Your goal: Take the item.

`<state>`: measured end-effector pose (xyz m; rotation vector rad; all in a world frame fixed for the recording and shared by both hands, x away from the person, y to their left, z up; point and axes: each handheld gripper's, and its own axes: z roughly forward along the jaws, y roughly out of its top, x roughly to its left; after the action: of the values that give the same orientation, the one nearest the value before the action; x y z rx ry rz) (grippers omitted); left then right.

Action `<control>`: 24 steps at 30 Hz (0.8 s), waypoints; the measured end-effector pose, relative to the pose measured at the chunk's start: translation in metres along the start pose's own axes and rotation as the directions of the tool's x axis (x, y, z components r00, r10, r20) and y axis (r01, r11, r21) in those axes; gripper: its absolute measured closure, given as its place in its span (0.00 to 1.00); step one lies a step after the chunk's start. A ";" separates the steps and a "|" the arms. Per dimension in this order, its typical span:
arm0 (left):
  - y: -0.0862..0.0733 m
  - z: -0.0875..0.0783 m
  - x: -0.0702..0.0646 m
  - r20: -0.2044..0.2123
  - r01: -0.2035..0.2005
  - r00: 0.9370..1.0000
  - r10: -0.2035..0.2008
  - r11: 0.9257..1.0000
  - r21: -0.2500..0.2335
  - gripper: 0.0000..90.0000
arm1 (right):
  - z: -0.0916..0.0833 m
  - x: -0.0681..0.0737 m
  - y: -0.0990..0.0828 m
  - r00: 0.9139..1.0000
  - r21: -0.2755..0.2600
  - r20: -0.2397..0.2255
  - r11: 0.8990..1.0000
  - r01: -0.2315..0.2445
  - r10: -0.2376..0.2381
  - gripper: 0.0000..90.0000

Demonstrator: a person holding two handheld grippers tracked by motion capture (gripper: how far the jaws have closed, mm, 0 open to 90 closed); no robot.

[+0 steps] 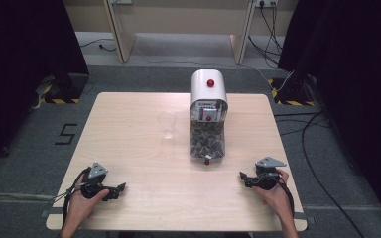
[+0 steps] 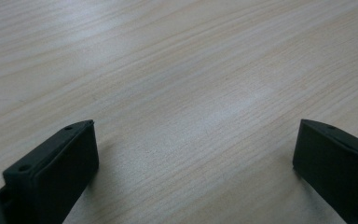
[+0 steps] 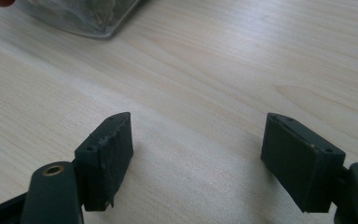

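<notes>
A pale wooden table (image 1: 129,148) with fine, straight grain and rounded corners carries two things near its middle. The larger is a dispenser (image 1: 208,115): a white housing with a rounded, arch-shaped top and a small red knob (image 1: 210,83) on it, above a clear container (image 1: 207,141) packed with dark, angular pieces. A second red knob sits at the window in the housing's front and a third at the container's near foot. In the right gripper view, the container's transparent, glossy corner (image 3: 81,18) shows at the top left, resting on the wood.

Just to the left of the dispenser in the high view stands a clear glass cup (image 1: 167,125), upright and faint against the wood, apart from the dispenser.

The left gripper (image 1: 121,188) lies low at the near left of the table, held in the person's left hand (image 1: 87,198). Its two matte black, blocky jaws stand wide apart in the left gripper view, with bare wood between them. The right gripper (image 1: 241,176) sits at the near right in the right hand (image 1: 275,193), with a grey three-cornered plate on top. Its jaws also stand wide apart over bare wood, and their flat pads (image 3: 116,144) look rough at the edges. Both grippers are well apart from the dispenser and the cup and grip nothing.
</notes>
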<state>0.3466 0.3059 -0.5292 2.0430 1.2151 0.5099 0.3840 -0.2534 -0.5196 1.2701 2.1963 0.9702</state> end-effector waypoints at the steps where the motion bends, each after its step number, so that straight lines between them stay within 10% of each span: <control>1: 0.000 0.000 0.000 0.000 0.000 1.000 0.000 1.000 0.000 0.00 | 0.000 0.000 0.000 1.000 0.000 0.000 1.000 0.000 0.000 0.29; 24: 0.000 0.000 0.000 0.000 0.000 1.000 0.000 1.000 0.000 0.00 | -0.002 0.000 0.002 1.000 -0.008 -0.011 1.000 0.003 -0.003 0.31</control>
<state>0.3466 0.3059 -0.5292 2.0428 1.2151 0.5097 0.3839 -0.2537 -0.5167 1.2601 2.1999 0.9860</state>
